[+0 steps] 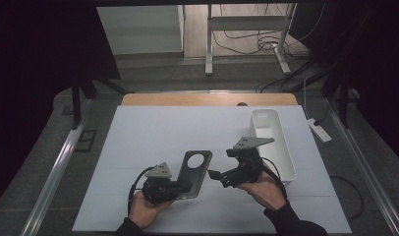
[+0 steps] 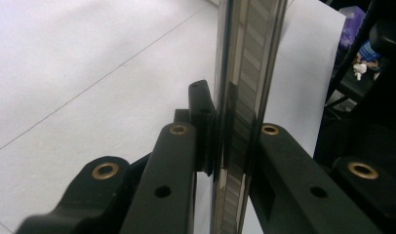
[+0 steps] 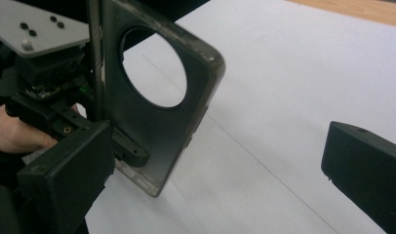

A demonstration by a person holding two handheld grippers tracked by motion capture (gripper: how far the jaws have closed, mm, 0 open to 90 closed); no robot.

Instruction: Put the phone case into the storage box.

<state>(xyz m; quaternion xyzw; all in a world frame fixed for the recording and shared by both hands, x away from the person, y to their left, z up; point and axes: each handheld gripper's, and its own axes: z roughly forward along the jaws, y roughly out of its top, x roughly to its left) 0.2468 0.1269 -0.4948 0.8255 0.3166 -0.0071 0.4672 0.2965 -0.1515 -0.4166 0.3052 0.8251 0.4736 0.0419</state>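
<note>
Left gripper (image 1: 185, 187) clamps the phone case (image 1: 196, 169) edge-on, presenting it for the wide-open right gripper (image 1: 214, 175).

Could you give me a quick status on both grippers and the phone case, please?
Left gripper shut on phone case. Right gripper open, beside the case, apart from it. White bin off to the right, nothing in the way.
</note>
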